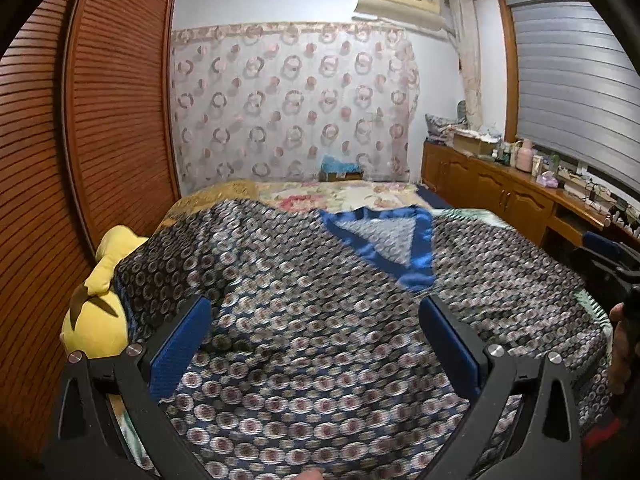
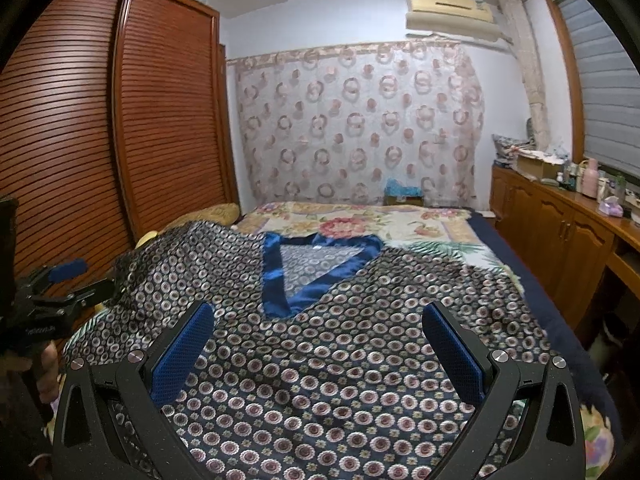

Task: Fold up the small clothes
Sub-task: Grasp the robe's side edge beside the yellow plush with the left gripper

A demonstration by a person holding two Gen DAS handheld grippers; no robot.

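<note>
Overhead, pale walls and a ceiling frame a bedroom whose main landmark is the bed [image 2: 420, 220], covered by a floral bedspread. Beside the bed on one side stands a slatted wooden wardrobe [image 2: 120, 120]; on the other side runs a low wooden cabinet [image 2: 560, 220] crowded with bottles and boxes under a window blind [image 1: 580, 80]. Behind the head of the bed hangs a ring-patterned curtain [image 2: 360, 120], with an air conditioner [image 2: 452, 12] above it. A yellow plush toy [image 1: 96, 312] sits at the bed's edge next to the wardrobe.

Spread across the near end of the bed lies the patterned garment [image 2: 320, 360], dark with small round motifs, its blue satin V-neckline [image 2: 280, 276] pointing towards the cameras. The left tongs [image 1: 316, 344] hover over the cloth with both blue pads wide apart, gripping nothing. The right tongs [image 2: 318, 348] stand equally wide open above the garment's lower part, just short of the neckline, also empty. Whether either pad touches the fabric cannot be told.
</note>
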